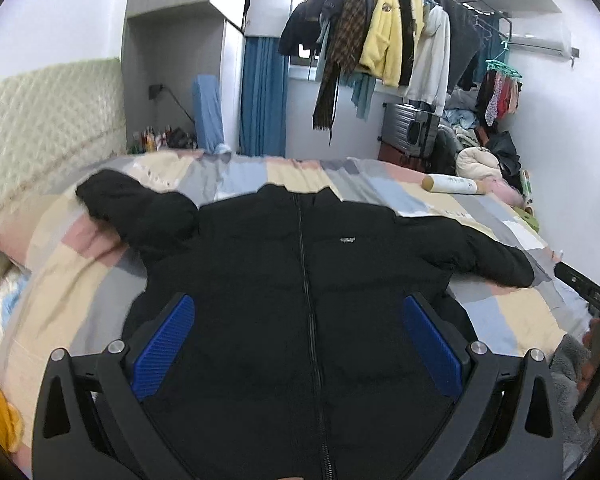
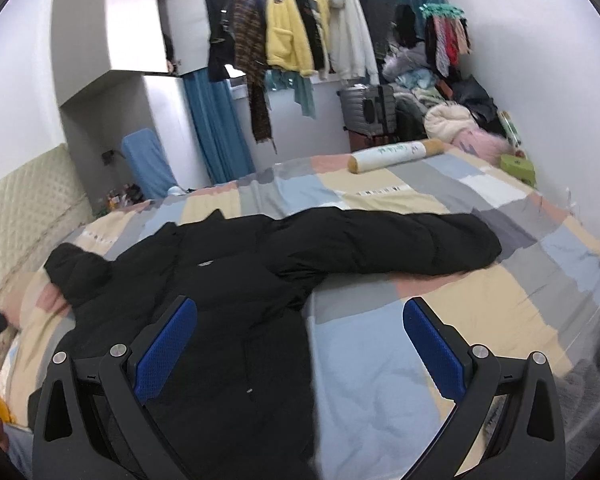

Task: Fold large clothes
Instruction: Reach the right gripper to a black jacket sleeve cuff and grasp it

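L gripper (image 1: 299,344): jaws wide, empty, over jacket front | R gripper (image 2: 300,348): jaws wide, empty, at jacket's R edge | black jacket (image 1: 300,280): flat on patchwork bed (image 2: 380,360), zipped, collar 12 o'clock, sleeves 9 & 3 o'clock

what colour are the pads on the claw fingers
Blue, ribbed pads on black claw arms. The left wrist view shows them best, over the black jacket.
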Demonstrator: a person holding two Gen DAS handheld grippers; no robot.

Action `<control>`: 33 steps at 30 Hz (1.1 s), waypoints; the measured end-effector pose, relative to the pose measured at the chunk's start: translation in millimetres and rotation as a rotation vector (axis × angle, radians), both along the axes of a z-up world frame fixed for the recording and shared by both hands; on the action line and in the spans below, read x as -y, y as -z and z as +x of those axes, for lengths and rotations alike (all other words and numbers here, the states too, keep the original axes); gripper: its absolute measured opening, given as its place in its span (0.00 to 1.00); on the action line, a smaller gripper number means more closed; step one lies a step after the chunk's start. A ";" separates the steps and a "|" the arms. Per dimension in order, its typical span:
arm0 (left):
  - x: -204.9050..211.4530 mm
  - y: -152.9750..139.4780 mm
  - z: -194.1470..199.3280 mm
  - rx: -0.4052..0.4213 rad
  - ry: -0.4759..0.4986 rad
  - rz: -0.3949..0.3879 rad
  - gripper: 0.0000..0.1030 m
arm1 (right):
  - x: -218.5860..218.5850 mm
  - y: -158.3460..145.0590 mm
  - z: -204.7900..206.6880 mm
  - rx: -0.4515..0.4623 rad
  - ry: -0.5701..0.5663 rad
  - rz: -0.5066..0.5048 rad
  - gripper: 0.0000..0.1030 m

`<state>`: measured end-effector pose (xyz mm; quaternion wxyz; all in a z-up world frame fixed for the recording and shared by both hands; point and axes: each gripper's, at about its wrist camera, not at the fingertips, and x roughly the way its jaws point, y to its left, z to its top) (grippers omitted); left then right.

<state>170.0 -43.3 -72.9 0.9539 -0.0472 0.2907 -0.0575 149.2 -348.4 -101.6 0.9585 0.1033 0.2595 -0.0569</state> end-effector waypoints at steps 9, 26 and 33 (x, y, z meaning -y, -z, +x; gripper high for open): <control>-7.1 32.1 21.6 -0.066 -0.026 0.021 1.00 | 73.1 40.9 57.0 0.001 0.131 0.026 1.00; 7.5 95.2 71.0 -0.240 -0.012 0.091 1.00 | 253.2 185.3 120.7 -0.094 0.401 0.528 0.99; 5.4 120.2 87.6 -0.280 -0.009 0.056 1.00 | 297.9 183.8 133.9 0.007 0.462 0.594 0.98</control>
